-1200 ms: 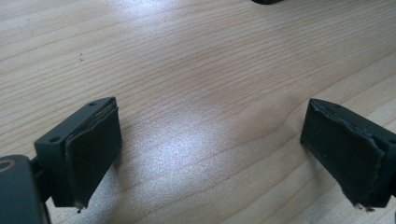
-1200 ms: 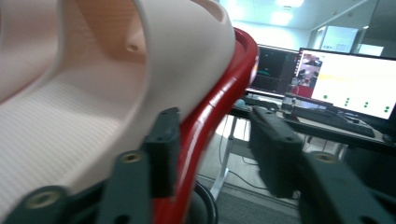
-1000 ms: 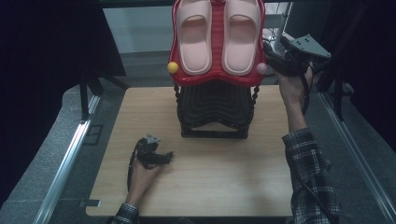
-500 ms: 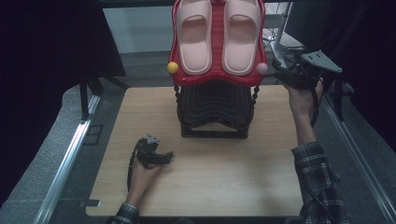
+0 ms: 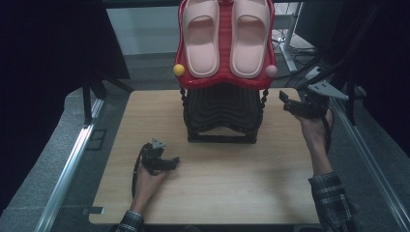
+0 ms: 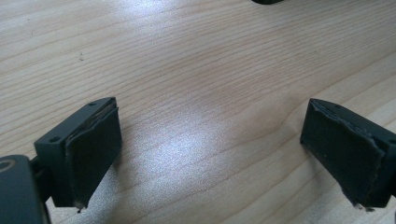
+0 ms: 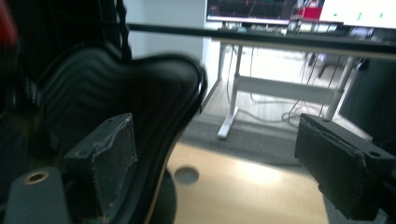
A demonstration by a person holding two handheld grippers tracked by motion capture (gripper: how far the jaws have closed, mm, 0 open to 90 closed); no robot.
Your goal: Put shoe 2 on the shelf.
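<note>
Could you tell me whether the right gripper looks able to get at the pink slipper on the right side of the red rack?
Probably yes: the right gripper is open beside the rack, below the right slipper, with nothing between them.

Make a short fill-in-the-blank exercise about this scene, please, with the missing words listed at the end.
1. The pair of pink slippers lies on a ____ tray on top of the black rack.
2. The ball at the tray's left corner is ____.
3. The left gripper hangs over the wooden table with its jaws ____.
4. The right gripper is held to the ____ of the rack.

Missing words: red; yellow; open; right
</note>
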